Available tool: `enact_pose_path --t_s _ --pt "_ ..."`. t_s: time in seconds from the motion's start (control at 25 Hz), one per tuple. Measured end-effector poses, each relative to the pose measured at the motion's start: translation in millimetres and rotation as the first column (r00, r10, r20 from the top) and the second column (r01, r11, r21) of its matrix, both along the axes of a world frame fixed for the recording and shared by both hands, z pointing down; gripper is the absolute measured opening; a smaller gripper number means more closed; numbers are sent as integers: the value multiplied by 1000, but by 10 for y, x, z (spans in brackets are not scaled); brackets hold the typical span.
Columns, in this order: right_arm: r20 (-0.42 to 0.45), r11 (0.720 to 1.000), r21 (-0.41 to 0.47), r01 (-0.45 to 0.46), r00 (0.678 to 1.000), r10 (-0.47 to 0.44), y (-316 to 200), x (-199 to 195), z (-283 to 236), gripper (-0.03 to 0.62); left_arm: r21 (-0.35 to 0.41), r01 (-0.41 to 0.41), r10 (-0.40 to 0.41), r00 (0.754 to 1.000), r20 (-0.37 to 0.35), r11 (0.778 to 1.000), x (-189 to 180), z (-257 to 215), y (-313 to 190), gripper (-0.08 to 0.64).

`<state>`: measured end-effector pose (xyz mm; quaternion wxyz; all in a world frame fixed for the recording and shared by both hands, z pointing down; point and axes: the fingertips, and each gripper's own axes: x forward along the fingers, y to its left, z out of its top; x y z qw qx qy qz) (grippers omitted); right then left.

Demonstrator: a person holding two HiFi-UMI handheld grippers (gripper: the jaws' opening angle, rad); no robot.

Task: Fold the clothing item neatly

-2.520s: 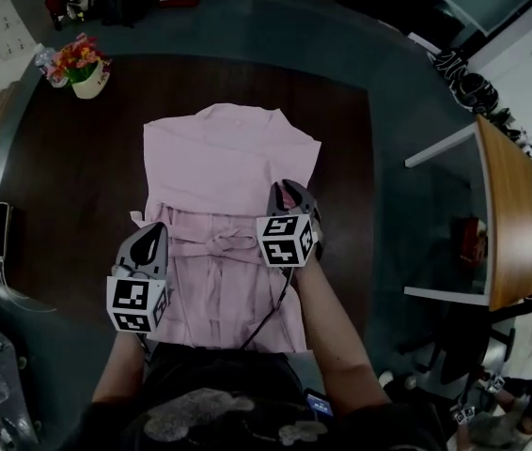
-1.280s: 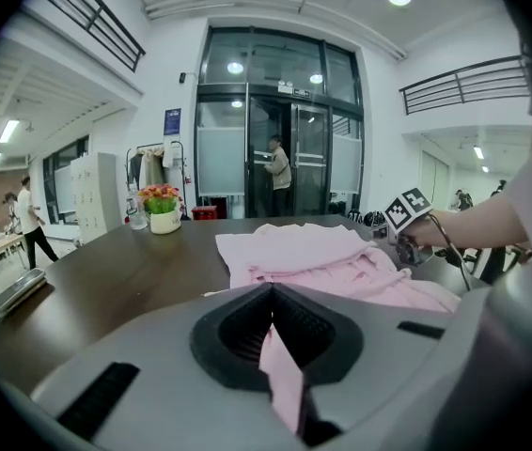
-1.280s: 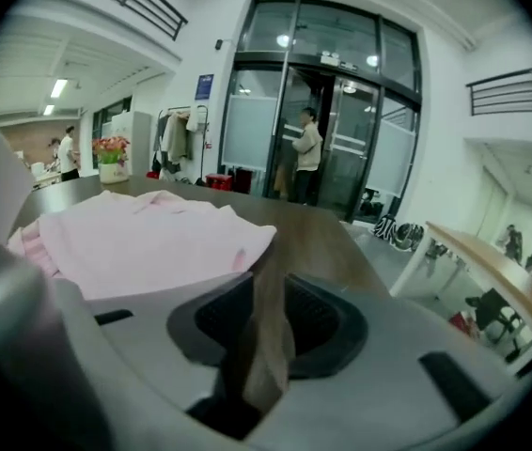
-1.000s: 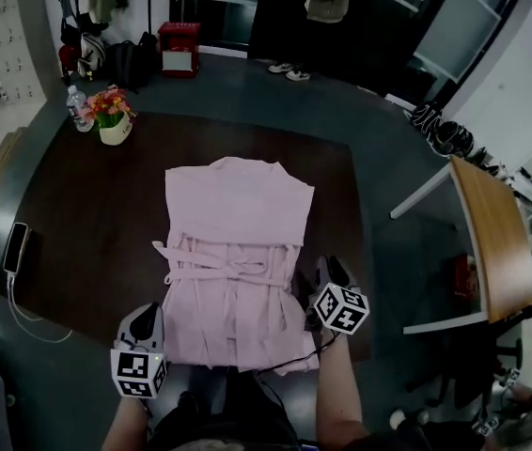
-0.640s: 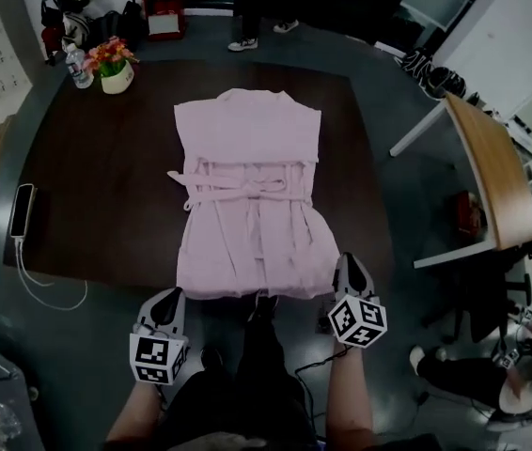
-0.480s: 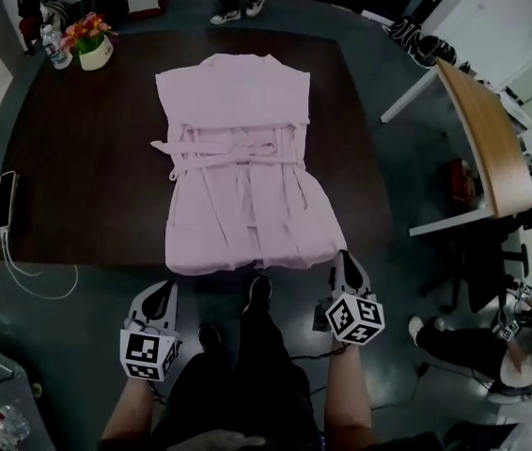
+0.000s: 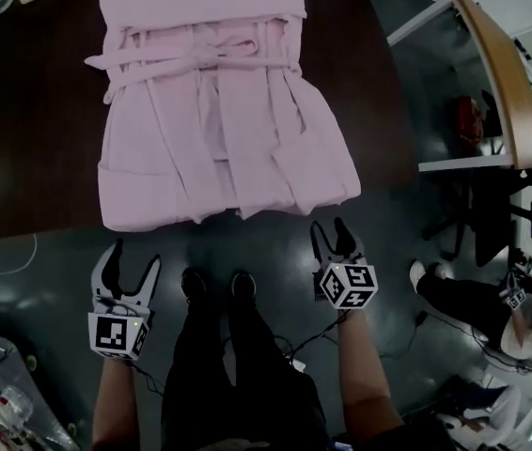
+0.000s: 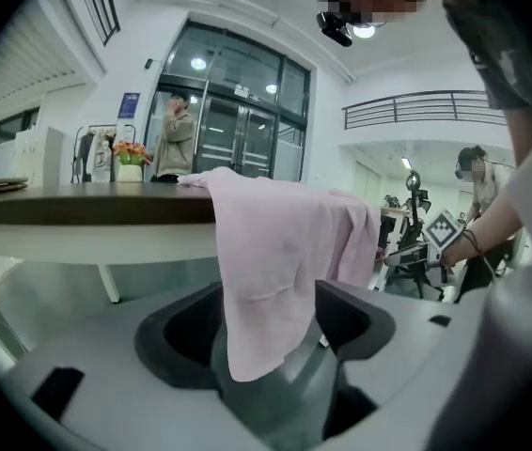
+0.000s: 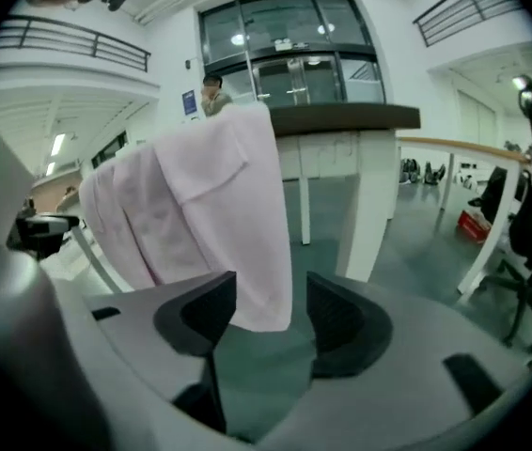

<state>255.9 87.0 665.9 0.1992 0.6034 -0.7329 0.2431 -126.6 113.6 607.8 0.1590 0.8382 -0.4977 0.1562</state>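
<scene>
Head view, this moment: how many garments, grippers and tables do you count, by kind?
Pink garment: 1
Grippers: 2, the left gripper and the right gripper
Tables: 2, the dark table and the wooden-topped table
Total: 5

The garment (image 7: 219, 111) lies flat on the table (image 7: 22, 158), its hem overhanging the near edge.

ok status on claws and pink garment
Left claw, right claw just opened, unpinched. Pink pleated cloth garment flat on dark table, hem hanging between jaws. Nothing blocking.
</scene>
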Motion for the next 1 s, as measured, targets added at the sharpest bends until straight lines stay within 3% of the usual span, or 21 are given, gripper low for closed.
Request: enact_pose_path --t_s 0.28,0.52,0.6,0.76,0.8,0.84,0.88,0.92,1.0 --pt "-82 984 -12 180 980 -180 -310 252 779 243 13 0 0 1000 0 1000 150 991 -414 423" --pt "-156 952 45 304 943 -294 -703 226 926 244 3 -87 87 993 75 996 289 1541 -659 424" --pt "-177 946 55 319 936 -305 -774 161 950 242 -15 -136 137 985 105 991 409 1646 -744 423" --pt "-161 949 87 305 944 -288 -804 -22 922 218 -30 -167 169 981 95 986 539 1676 -821 419" --pt "-165 952 97 292 948 -273 -793 -51 899 139 -25 -163 164 982 97 986 540 1643 -808 364" --pt "-171 955 106 277 951 -257 -770 -73 876 35 -14 -154 155 982 108 988 529 1600 -781 217" --pt "-170 957 110 267 954 -246 -730 -100 859 0 -2 -145 144 982 122 989 514 1558 -739 95" --pt "-161 959 106 263 956 -245 -670 -134 850 0 3 -136 135 982 133 991 502 1533 -676 47" --pt "-139 959 86 270 956 -257 -498 -201 832 0 -25 -123 125 985 118 992 493 1524 -494 46"
